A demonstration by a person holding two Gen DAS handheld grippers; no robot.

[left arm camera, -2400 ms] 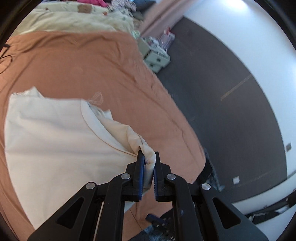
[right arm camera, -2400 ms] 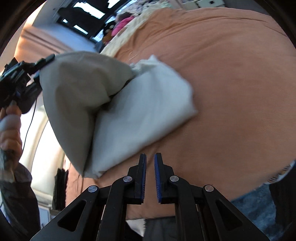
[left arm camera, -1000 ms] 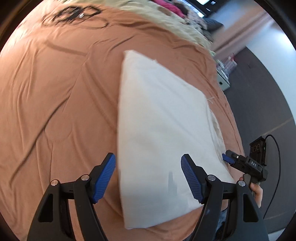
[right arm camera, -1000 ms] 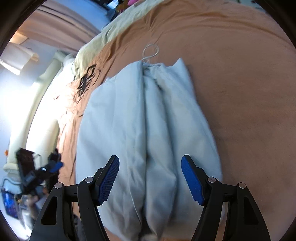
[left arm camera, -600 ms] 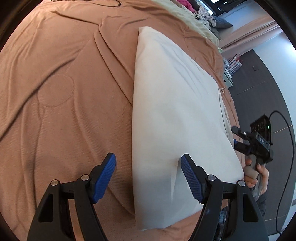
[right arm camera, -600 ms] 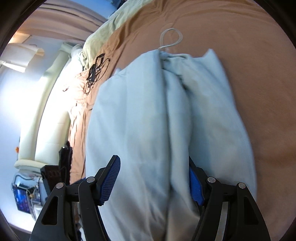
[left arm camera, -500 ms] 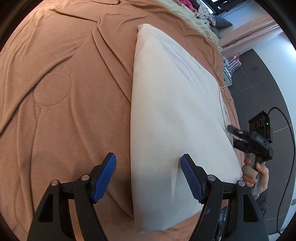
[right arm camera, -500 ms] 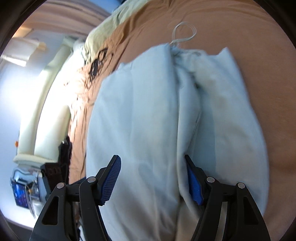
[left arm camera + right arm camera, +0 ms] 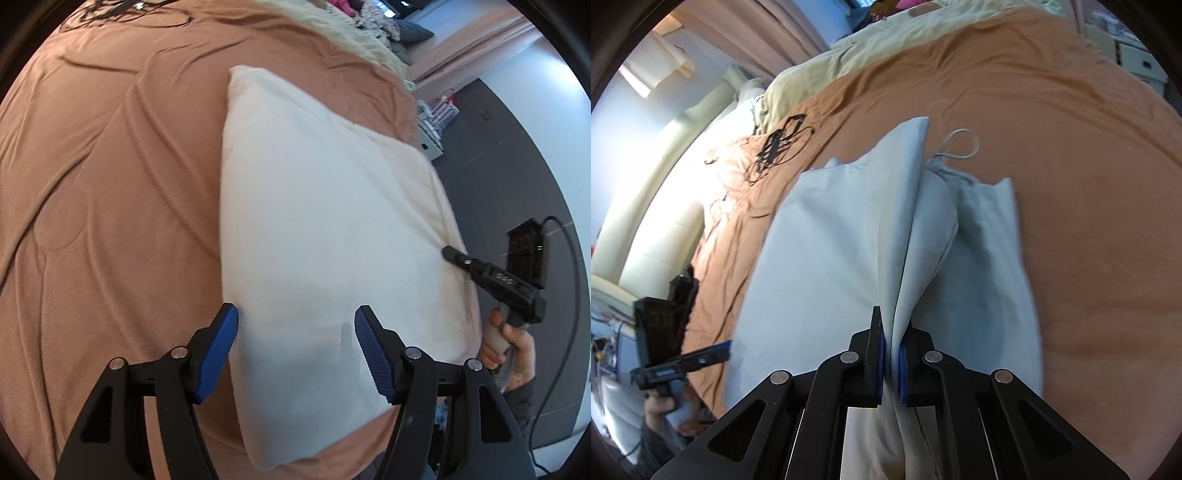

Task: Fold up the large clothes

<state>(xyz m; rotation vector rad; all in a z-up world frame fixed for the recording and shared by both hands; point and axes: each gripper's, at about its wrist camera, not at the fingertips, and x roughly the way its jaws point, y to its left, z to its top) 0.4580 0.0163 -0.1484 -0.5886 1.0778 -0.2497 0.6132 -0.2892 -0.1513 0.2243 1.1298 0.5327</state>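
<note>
A folded cream-white garment (image 9: 325, 229) lies on a bed spread with a rust-brown cover (image 9: 103, 192), near the cover's edge closest to the cameras. The right gripper (image 9: 891, 363) has its blue-padded jaws pressed together on a raised ridge of the garment's cloth, which stands up in a pleat running away from the jaws toward a white drawstring loop (image 9: 960, 146) lying on the cover just beyond the garment. The left gripper (image 9: 295, 354) hangs over the garment's near end, jaws spread but closing, the left pad at the garment's left edge and the right pad over the cloth; neither pad visibly presses on it. In the left wrist view, the right gripper's tip meets the garment's right edge, with a person's hand (image 9: 511, 347) on its handle. Beyond the garment, a tangle of black cable (image 9: 779, 147) lies on the cover, and a pale yellow-green blanket (image 9: 849, 55) borders the cover's far side.
</note>
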